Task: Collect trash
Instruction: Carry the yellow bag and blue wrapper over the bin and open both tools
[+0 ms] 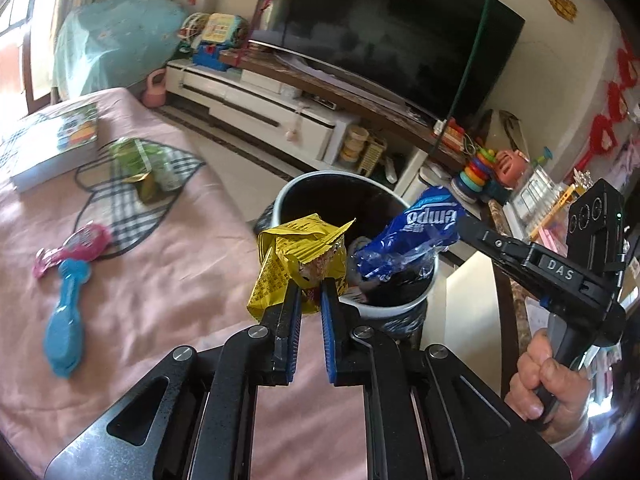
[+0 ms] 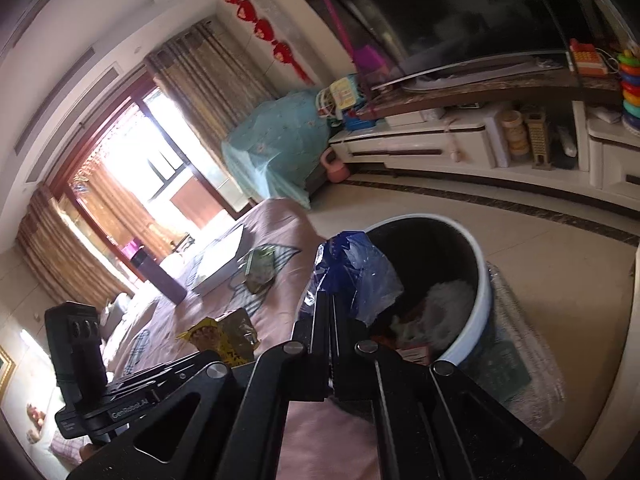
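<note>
Step in hand: the drop. Both pieces of trash are lifted and brought to the bin point(image 1: 400, 308), which stands on the floor against the edge of the pink bed point(image 1: 168, 280).

My left tongs point(image 1: 310, 286) are nearly closed, pinching the yellow snack wrapper point(image 1: 296, 256) by its lower edge; it hangs just at the bin's near rim, not quite over the mouth. My right tongs point(image 2: 329, 308) are clamped tight on the blue plastic wrapper point(image 2: 352, 272), which sits over the bin opening.

Inside the bin: white crumpled tissue and some red scraps, so there is room.

Next move, as I judge it: release right first, since it is already over the mouth; carry left a little further across the rim, then release.

Still on the bed: a green packet point(image 1: 136, 156), likely trash to fetch after
</note>
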A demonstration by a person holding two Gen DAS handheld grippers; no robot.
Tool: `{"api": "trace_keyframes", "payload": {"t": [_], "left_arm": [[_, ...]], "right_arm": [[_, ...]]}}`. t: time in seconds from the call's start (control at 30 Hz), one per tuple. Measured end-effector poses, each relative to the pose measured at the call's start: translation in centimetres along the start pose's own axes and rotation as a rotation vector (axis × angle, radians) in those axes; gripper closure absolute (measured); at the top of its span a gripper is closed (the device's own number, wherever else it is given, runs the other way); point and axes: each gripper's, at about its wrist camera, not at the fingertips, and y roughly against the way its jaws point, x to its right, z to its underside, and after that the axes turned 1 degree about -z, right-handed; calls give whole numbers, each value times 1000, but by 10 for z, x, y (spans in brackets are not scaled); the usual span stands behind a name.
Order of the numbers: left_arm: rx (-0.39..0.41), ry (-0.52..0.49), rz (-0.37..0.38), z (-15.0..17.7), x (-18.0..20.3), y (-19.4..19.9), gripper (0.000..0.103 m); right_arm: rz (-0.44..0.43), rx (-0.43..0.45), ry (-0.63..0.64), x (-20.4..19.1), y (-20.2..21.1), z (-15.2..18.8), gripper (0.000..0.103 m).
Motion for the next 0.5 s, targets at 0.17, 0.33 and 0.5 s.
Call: {"api": "trace_keyframes", "payload": {"t": [0.17, 0.33, 0.5], "left_arm": [[-13, -24, 8, -9, 14, -16, 94], [-34, -44, 7, -17, 26, -36, 94], [-61, -56, 9, -20, 31, -50, 94]], "right_arm": [[32, -1, -13, 18, -2, -2, 103], [52, -22, -24, 28, -9, -1, 103], [58, -42, -29, 33, -15, 1, 103]]}}
